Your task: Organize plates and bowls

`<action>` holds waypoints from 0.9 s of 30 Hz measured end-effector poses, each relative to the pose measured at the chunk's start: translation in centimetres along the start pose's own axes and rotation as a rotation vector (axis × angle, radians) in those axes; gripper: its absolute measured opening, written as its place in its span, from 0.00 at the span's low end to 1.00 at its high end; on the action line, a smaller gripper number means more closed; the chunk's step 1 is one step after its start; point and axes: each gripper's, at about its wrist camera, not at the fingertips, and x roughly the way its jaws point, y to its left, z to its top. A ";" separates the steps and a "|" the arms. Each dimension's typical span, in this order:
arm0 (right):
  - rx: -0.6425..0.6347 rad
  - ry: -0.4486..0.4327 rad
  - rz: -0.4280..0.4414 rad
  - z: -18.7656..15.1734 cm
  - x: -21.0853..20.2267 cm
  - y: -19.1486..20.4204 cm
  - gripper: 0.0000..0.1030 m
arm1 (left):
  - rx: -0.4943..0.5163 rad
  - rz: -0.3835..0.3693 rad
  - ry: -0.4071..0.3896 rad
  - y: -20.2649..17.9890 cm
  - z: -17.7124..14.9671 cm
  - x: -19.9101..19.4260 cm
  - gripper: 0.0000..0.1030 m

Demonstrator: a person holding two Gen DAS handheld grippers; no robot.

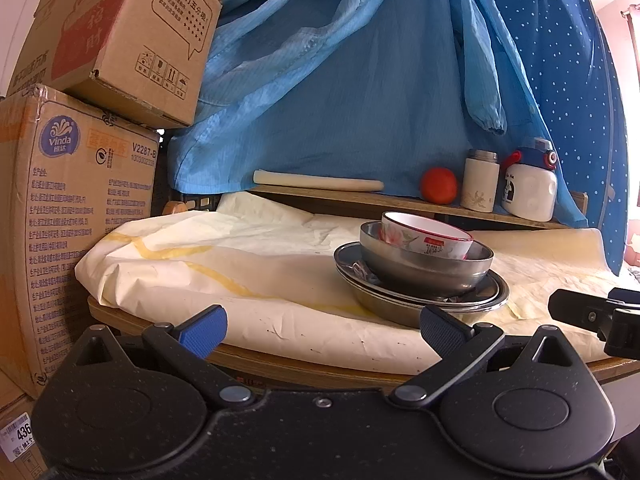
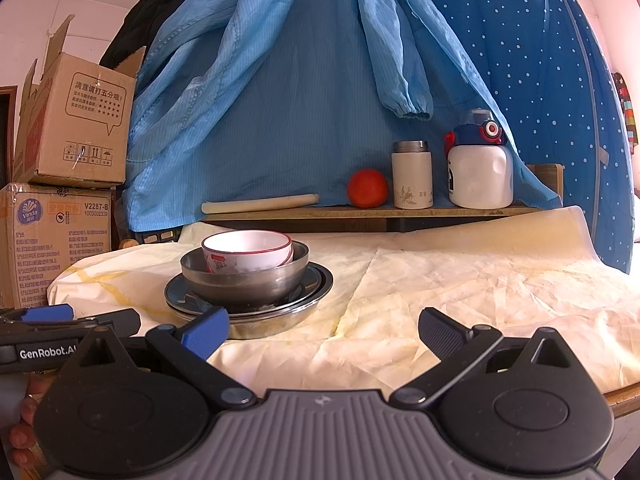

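Observation:
A stack stands on the cream-covered round table: steel plates at the bottom, a steel bowl on them, and a white bowl with a red rim tilted inside it. The stack also shows in the right wrist view, with the plates, the steel bowl and the white bowl. My left gripper is open and empty at the table's front edge, left of the stack. My right gripper is open and empty, to the right of the stack.
A low wooden shelf behind the table holds a rolled sheet, a tomato, a white flask and a white bottle with a blue lid. Cardboard boxes stand at the left. Blue garments hang behind.

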 end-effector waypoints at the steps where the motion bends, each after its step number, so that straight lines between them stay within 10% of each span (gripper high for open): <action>1: 0.000 0.000 0.000 0.0 0.0 0.0 1.00 | 0.001 -0.002 0.002 0.0 0.0 0.0 0.99; 27: 0.000 0.000 0.000 0.0 -0.1 0.0 1.00 | 0.009 0.004 0.012 -0.1 -0.2 0.0 0.99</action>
